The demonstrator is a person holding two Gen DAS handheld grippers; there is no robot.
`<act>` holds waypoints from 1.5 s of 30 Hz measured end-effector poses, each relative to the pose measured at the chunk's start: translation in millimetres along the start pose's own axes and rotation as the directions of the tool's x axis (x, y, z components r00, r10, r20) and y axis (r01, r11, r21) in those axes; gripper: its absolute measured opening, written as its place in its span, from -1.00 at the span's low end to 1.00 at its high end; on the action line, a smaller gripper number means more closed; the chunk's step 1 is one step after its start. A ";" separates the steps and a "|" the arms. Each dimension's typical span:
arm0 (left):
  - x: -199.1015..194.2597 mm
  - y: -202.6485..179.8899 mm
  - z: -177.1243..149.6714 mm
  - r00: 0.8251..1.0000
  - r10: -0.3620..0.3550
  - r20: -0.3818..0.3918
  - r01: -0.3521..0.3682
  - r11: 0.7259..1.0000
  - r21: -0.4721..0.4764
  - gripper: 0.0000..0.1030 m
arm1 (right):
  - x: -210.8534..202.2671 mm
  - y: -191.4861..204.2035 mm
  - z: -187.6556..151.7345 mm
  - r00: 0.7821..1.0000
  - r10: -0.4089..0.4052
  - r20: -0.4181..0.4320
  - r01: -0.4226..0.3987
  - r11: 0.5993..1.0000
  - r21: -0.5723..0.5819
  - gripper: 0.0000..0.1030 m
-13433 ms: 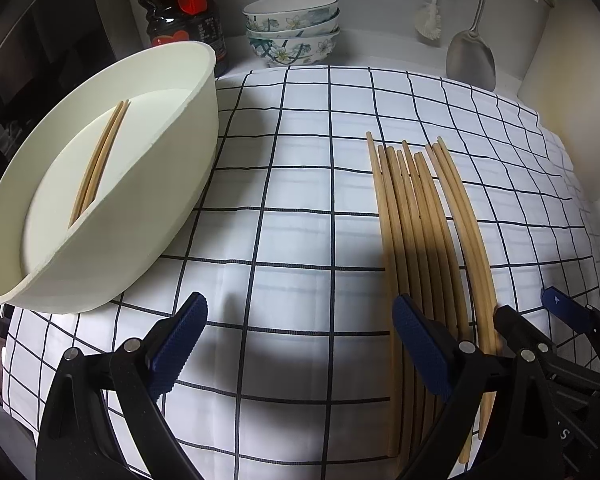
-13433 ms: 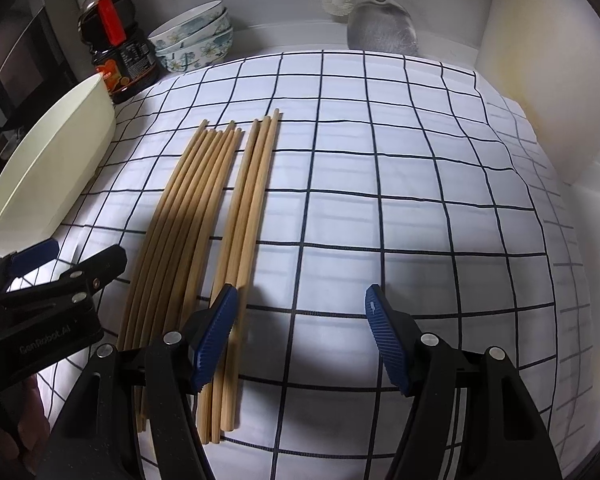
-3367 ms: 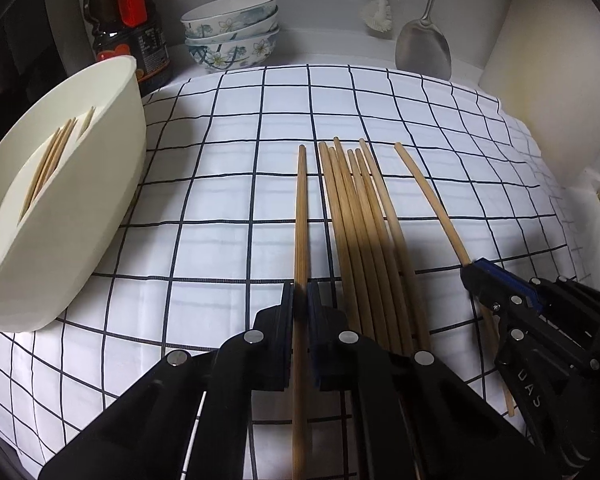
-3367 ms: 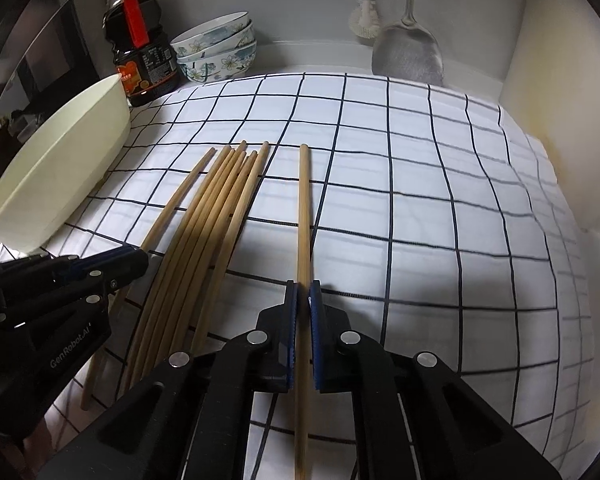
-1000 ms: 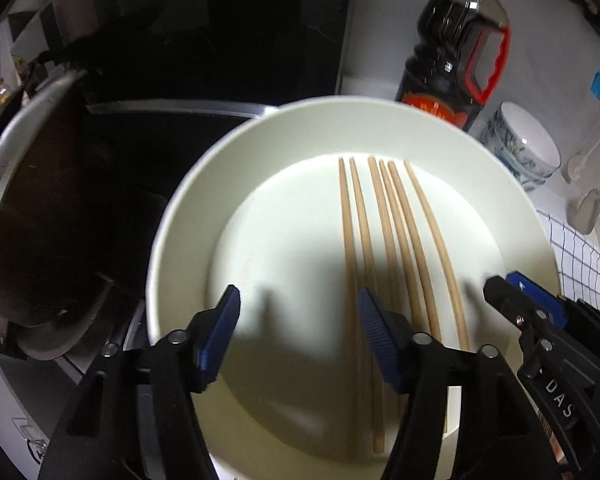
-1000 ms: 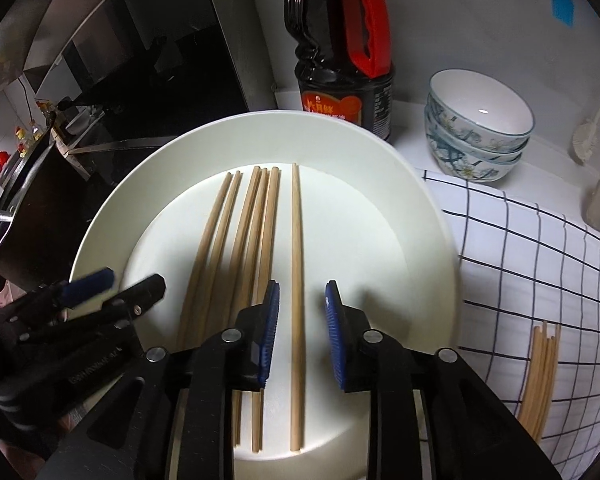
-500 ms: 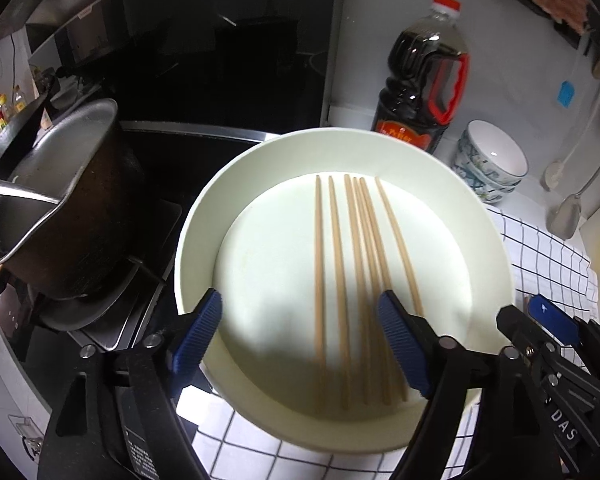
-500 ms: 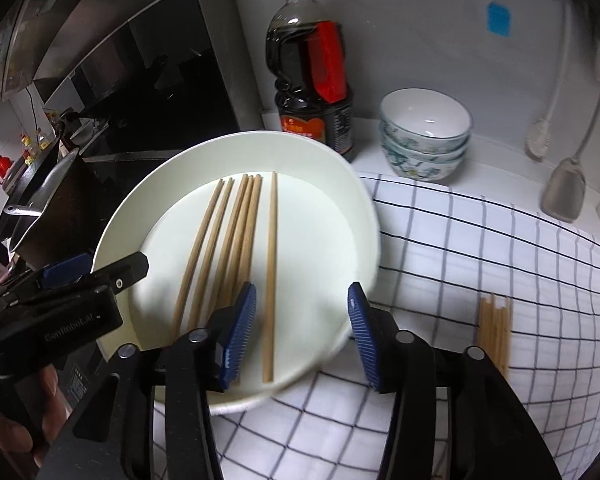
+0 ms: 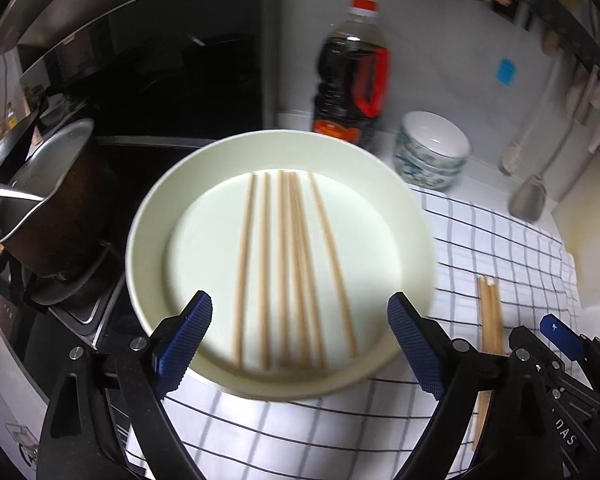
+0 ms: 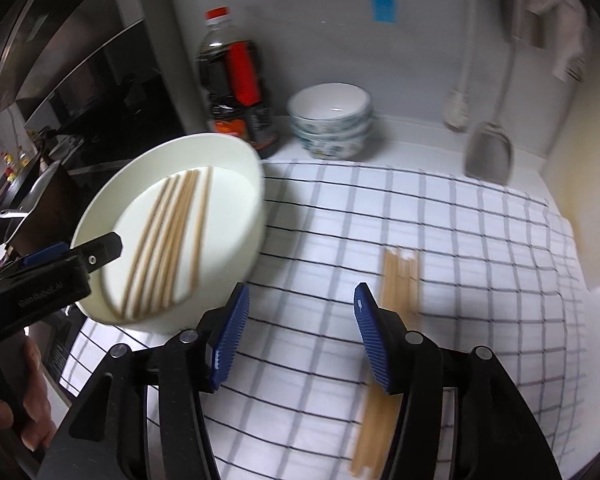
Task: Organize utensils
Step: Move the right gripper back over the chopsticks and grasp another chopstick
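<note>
The left gripper [image 9: 300, 346] and the right gripper [image 10: 298, 338] gape wide, holding nothing; 6 chopsticks [image 9: 292, 264] lie in the white basin [image 9: 148, 216]; the remaining chopsticks [image 10: 398, 276] rest on the checked cloth [image 10: 480, 264]; the next grab likely works best by straddling 1 outer stick, fingers low before closing.

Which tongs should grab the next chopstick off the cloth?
Right, probably. The right tongs are open, with the loose chopsticks just ahead. The left tongs, also open, face the bowl.
</note>
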State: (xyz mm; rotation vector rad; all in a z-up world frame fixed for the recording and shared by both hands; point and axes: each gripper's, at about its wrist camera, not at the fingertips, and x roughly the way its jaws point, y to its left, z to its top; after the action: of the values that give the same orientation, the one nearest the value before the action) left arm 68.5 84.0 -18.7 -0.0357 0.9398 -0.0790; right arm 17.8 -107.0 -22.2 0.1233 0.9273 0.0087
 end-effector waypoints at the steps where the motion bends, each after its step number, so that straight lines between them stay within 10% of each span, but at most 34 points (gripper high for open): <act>1: -0.8 -6.3 -2.1 1.000 -0.003 -0.002 0.003 1.000 0.010 0.71 | -2.4 -8.6 -4.0 1.000 -0.008 -0.003 0.008 1.000 0.012 0.03; 21: 16.6 -106.8 -62.1 0.996 -0.057 -0.068 0.066 0.987 0.143 0.81 | -4.0 -108.8 -77.6 0.993 -0.103 -0.066 0.110 0.985 0.131 0.04; 45: 54.4 -139.1 -89.7 0.994 0.002 -0.111 0.020 0.980 0.199 0.81 | 34.5 -125.3 -93.9 0.993 -0.092 -0.079 0.103 0.983 0.152 0.04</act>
State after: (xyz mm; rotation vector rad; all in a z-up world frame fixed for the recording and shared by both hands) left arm 20.7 -58.9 -106.3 0.1516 1.0391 -0.1851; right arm -42.2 -219.7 -119.2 0.2232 1.0044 -0.1516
